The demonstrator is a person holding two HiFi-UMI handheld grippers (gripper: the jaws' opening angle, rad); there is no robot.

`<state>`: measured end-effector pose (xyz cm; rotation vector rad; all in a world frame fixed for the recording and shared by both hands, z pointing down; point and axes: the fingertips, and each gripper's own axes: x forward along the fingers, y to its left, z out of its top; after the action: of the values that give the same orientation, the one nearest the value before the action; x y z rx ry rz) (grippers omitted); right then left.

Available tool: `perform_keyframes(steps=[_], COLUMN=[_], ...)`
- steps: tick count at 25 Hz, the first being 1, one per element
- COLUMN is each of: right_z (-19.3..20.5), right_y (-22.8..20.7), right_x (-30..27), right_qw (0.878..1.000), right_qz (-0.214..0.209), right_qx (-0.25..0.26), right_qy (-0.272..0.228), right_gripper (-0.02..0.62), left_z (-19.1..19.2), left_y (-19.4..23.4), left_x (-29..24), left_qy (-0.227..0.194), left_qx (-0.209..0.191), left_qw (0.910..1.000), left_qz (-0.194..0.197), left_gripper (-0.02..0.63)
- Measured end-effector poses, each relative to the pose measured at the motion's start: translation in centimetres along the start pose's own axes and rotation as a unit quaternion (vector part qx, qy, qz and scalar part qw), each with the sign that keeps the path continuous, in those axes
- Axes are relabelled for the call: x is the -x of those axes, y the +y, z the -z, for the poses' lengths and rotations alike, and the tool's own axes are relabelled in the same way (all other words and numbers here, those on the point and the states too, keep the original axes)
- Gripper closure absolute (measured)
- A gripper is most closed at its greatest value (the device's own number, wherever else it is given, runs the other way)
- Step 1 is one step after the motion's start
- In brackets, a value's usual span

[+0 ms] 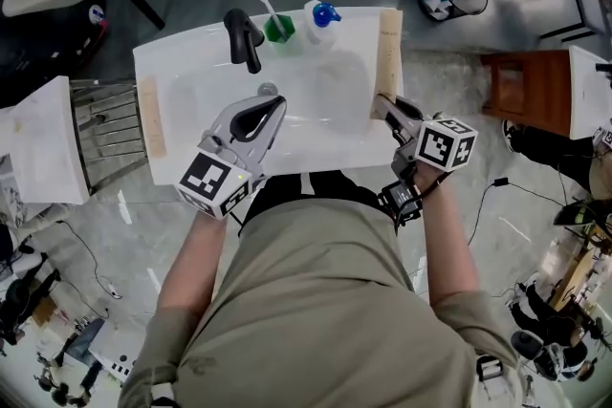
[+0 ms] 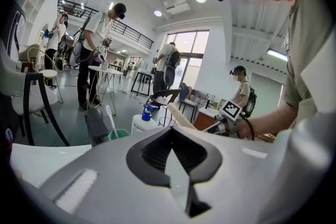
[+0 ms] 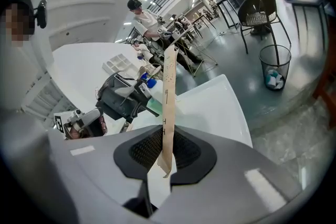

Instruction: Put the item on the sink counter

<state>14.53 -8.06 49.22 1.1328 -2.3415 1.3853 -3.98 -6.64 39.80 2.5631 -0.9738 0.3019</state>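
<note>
**Item 1. Right gripper (image 3: pixel 167 150).** The dark ribbed pads (image 3: pixel 140 152) were closed a narrow way, pinching the near end of a long flat beige strip with black tick marks (image 3: pixel 168 97). The strip ran away from the jaws along the right edge of the white sink counter (image 1: pixel 163 53). Its far end reached the counter's rear right corner. Whether it lay flat on the surface or hung just above it could not be told.

**Item 2. Left gripper (image 2: pixel 172 136).** The jaw tips were together with nothing between them. It hovered over the front of the counter's basin.

**Item 3. Fixtures at the counter's rear edge.**
- A black tap (image 1: pixel 244 38).
- A green cup holding a white toothbrush (image 1: pixel 280 29).
- A white bottle with a blue cap (image 1: pixel 320 22).

**Item 4.** A second beige strip (image 1: pixel 150 115) lay along the counter's left edge.

**Handling note (judgement).** The step in hand appeared to be setting the strip down.
- Lower it level so its whole length meets the right ledge, not the basin slope.
- Keep it clear of the bottle.
- Part the pads only once it rests, since a strip this narrow near the edge could tip off.
</note>
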Motion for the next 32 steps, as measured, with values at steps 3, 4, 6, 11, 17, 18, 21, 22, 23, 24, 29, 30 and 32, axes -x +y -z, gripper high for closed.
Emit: perform_keyframes(steps=[3,4,6,11,17,18,21,22,23,24,29,30,32], right_z=[0.5,0.7,1.1,1.8,1.8,1.8,2.0,2.2,2.3,2.4,2.9,2.9,2.9], right_y=[-1.4,-1.9,-2.8,-4.9,-7.2,-7.5,-8.3,-8.5,-8.9,-9.3,-10.6,-10.7,-11.1], right_x=[-0.4,-0.5,-0.6,-1.2,-1.6,-1.6,-1.9,-2.1,-2.2,-2.3,-2.9,-3.1,-3.3], right_qw=[1.000,1.000,1.000,0.999,0.998,0.998,0.998,0.997,0.997,0.997,0.994,0.994,0.994], right_qz=[0.003,0.006,0.012,0.020,0.035,0.037,0.041,0.043,0.047,0.053,0.073,0.074,0.079], right_qx=[-0.010,-0.011,-0.013,-0.031,-0.024,-0.024,-0.025,-0.024,-0.020,-0.016,0.000,0.001,0.000], right_qy=[0.007,0.010,0.016,0.026,0.038,0.041,0.049,0.053,0.056,0.061,0.079,0.080,0.081], right_gripper=[0.543,0.543,0.543,0.543,0.543,0.543,0.543,0.543,0.543,0.543,0.543,0.543,0.543], left_z=[0.4,0.6,1.0,1.6,2.1,2.2,2.6,2.7,2.8,3.0,3.4,3.4,3.6], left_y=[-0.2,-0.3,-0.6,-1.1,-1.7,-1.7,-1.7,-1.6,-1.6,-1.5,-1.6,-1.6,-1.6], left_x=[-0.9,-1.2,-1.7,-2.6,-3.4,-3.5,-3.9,-4.0,-4.0,-4.1,-4.5,-4.5,-4.7], left_qy=[0.006,0.008,0.012,0.023,0.031,0.033,0.039,0.040,0.042,0.043,0.049,0.050,0.052], left_qx=[0.002,0.002,0.003,0.005,0.010,0.010,0.012,0.013,0.013,0.014,0.017,0.017,0.018], left_qw=[1.0000,0.9999,0.9999,0.9996,0.9992,0.9991,0.9989,0.9988,0.9988,0.9987,0.9984,0.9983,0.9982], left_qz=[0.007,0.008,0.012,0.019,0.023,0.023,0.024,0.023,0.023,0.023,0.023,0.024,0.025], left_gripper=[0.600,0.600,0.600,0.600,0.600,0.600,0.600,0.600,0.600,0.600,0.600,0.600,0.600])
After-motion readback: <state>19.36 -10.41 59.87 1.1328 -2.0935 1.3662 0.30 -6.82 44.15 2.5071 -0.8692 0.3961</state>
